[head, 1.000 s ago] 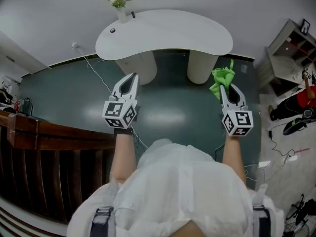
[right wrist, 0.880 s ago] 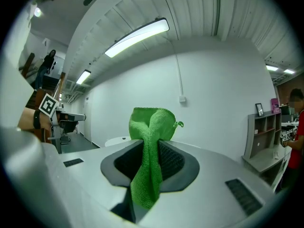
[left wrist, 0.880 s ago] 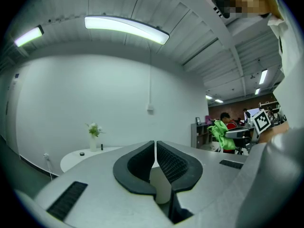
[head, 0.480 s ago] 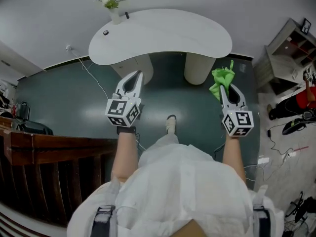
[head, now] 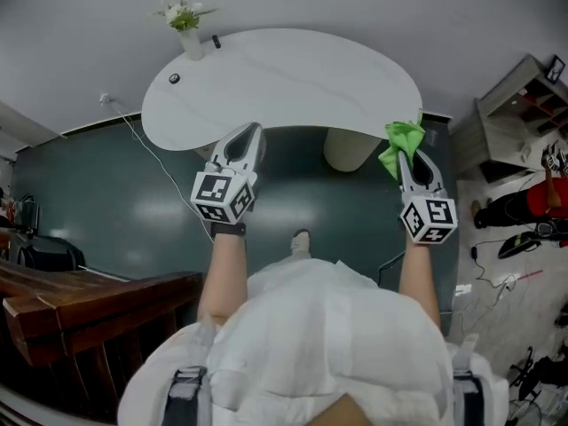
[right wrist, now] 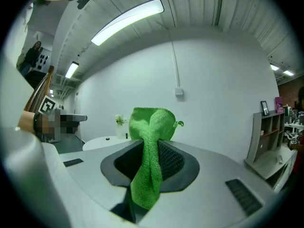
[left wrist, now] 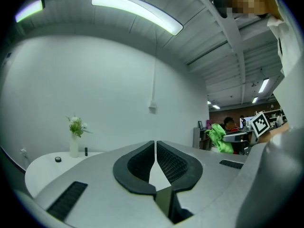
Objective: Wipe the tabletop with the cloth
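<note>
A white kidney-shaped table stands ahead of me on two pale legs. My right gripper is shut on a green cloth, which bunches out past the jaw tips just off the table's near right edge. In the right gripper view the green cloth hangs between the jaws, with the table small at left. My left gripper is shut with nothing in it, its tip at the table's near edge. From the left gripper view I see the closed jaws and the table beyond.
A white vase of flowers, a small dark stick and a small dark disc stand at the table's far left. A wooden counter lies at lower left. A shelf unit and cables clutter the right.
I have stepped closer to the table: it looms larger and nearer, and both grippers now reach its near edge. The cloth stays held in the right gripper.
</note>
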`<state>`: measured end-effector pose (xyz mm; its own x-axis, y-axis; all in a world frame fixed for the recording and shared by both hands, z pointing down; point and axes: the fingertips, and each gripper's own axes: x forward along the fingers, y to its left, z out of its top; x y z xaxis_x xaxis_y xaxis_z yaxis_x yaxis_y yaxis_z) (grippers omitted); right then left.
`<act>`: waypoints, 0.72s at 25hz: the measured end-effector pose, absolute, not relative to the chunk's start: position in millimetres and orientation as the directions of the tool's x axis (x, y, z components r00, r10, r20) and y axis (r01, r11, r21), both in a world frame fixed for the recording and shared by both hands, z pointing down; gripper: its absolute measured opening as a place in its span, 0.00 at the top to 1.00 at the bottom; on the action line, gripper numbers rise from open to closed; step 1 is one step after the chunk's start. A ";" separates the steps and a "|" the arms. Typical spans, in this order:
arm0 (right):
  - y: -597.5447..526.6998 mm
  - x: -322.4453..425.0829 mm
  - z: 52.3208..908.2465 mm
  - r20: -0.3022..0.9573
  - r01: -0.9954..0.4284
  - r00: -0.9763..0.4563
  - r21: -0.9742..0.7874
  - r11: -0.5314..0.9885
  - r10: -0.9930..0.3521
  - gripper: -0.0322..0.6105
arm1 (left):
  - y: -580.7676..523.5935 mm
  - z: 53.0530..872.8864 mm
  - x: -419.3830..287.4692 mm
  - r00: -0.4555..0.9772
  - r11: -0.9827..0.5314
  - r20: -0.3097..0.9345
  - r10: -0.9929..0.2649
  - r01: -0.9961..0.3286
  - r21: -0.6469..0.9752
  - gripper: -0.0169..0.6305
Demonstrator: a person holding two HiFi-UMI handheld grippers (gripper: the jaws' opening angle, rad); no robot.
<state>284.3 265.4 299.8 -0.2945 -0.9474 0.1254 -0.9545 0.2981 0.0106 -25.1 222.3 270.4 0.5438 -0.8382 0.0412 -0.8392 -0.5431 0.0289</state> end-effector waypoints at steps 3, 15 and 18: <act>227.9 281.6 300.1 0.129 -0.959 -0.280 0.010 0.284 -0.951 0.83 | 181.3 269.6 -28.4 0.559 -0.558 0.044 -0.828 -0.829 0.031 0.93; 135.5 288.5 318.1 0.191 -0.963 -0.268 -0.014 0.270 -0.944 0.83 | 84.2 286.2 -14.0 0.591 -0.589 0.086 -0.802 -0.806 0.055 0.93; 105.8 295.0 325.8 0.201 -0.956 -0.291 -0.019 0.293 -0.935 0.83 | 60.0 292.4 3.2 0.599 -0.597 0.102 -0.794 -0.800 0.051 0.93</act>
<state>295.0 105.8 325.8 -0.2912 -0.9353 0.2009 -0.9558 0.2935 -0.0188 3.2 60.0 292.4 0.5991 -0.7942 0.1018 -0.8005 -0.5972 0.0512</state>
